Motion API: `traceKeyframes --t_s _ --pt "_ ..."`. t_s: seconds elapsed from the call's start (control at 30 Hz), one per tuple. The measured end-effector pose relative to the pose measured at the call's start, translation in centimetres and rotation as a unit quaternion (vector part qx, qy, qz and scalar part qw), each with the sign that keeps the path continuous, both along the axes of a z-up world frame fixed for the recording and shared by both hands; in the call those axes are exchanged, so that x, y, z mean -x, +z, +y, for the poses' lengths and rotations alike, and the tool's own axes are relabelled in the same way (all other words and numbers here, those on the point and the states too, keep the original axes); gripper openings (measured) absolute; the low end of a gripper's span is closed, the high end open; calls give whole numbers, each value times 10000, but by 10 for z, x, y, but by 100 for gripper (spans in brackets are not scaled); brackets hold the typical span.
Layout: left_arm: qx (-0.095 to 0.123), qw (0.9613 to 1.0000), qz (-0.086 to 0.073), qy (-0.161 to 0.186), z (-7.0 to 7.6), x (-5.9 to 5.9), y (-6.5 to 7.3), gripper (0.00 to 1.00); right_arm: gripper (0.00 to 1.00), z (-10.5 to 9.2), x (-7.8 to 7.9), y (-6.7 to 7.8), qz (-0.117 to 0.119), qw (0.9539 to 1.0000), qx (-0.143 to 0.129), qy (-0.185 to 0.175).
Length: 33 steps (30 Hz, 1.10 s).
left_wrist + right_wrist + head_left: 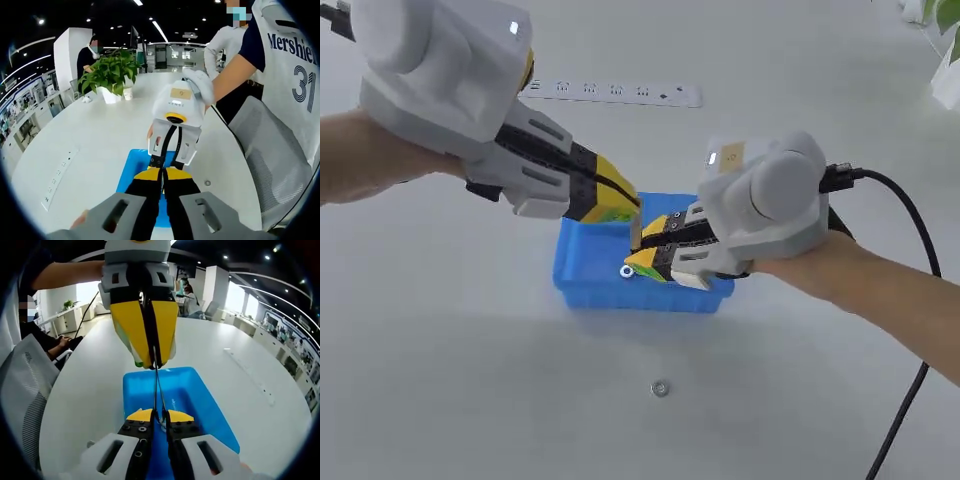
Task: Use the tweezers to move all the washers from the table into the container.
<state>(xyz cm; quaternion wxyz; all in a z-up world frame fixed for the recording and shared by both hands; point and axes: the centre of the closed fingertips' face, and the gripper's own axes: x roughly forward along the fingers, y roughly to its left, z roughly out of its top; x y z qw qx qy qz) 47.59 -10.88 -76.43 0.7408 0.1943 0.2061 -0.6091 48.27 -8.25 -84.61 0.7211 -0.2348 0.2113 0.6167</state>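
One washer (661,388) is lying flat on the bare white table (470,380), well apart from the blue container (620,295), on the side toward the person's edge. A second washer (627,271) is showing just inside the container's near wall, right under the tip of the right tongs (642,258). From here I cannot tell whether the tweezers (156,385) are pinching it or it is lying on the container floor.

The tweezers are hanging over the open container as two thin metal legs. Their upper end is disappearing between the yellow tips of the left tongs (625,208), which are pressing together on it. Lower down, the legs are passing between the right tongs, which are closing on them from both sides with barely a slit left. The two tongs are facing each other nose to nose above the container, the left ones higher and tilting down.

A white power strip (615,92) is lying toward the far edge of the table.
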Motion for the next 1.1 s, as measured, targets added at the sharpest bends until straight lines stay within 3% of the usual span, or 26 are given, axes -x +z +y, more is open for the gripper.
traceKeyframes --t_s 0.43,0.93,1.1 --pt "14 10000 49 -9 0 -2 -5 5 10 -2 0 -3 123 9998 -14 -138" --pt "30 10000 -12 -25 -1 3 4 5 12 -4 -2 5 58 9996 -108 -264" --pt "106 9999 -99 -41 -3 7 16 5 12 -5 -1 15 -15 9994 -176 -293"
